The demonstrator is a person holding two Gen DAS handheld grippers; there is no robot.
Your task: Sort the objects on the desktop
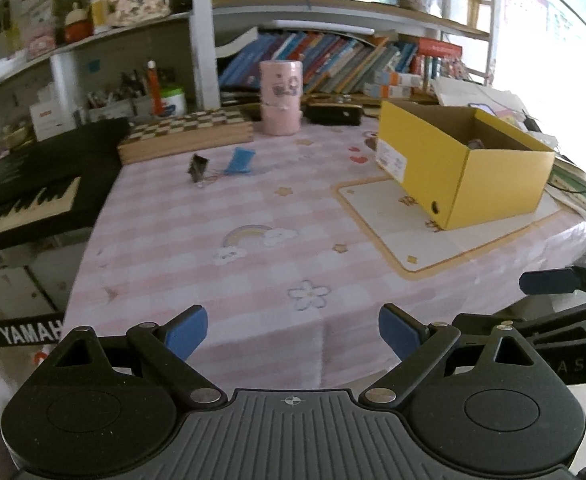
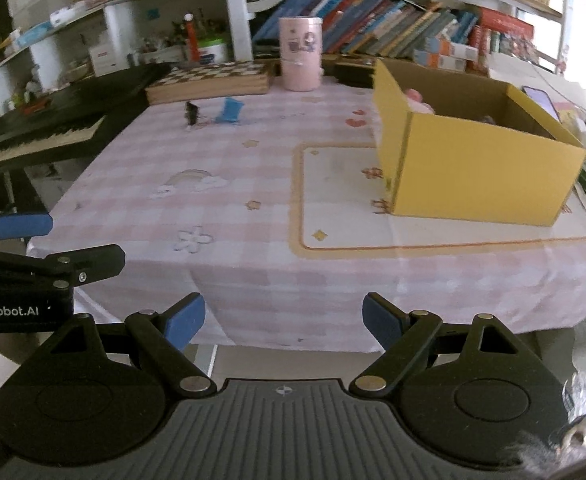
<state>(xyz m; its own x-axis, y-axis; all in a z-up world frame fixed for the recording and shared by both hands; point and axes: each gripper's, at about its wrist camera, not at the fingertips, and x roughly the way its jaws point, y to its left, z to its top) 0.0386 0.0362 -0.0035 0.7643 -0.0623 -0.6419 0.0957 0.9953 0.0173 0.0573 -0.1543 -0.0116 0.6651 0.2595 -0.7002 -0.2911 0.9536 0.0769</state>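
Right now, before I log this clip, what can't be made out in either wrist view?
- Contents of the yellow box: its near walls hide most of them in both views; only a pink shape and a dark bit show.
- Small black item and blue item: too far and blurred to identify.
- Right gripper: cut off by the left view's edge. Left gripper: cut off by the right view's edge.

A table draped in a pink checked tablecloth (image 1: 253,208) fills the room's middle. Behind it white shelving (image 1: 203,32) carries rows of leaning books (image 1: 345,60) and cluttered boxes and jars. A black Yamaha keyboard (image 1: 33,188) stands at the table's left edge. Strong daylight floods in from the window (image 1: 573,40) at right.
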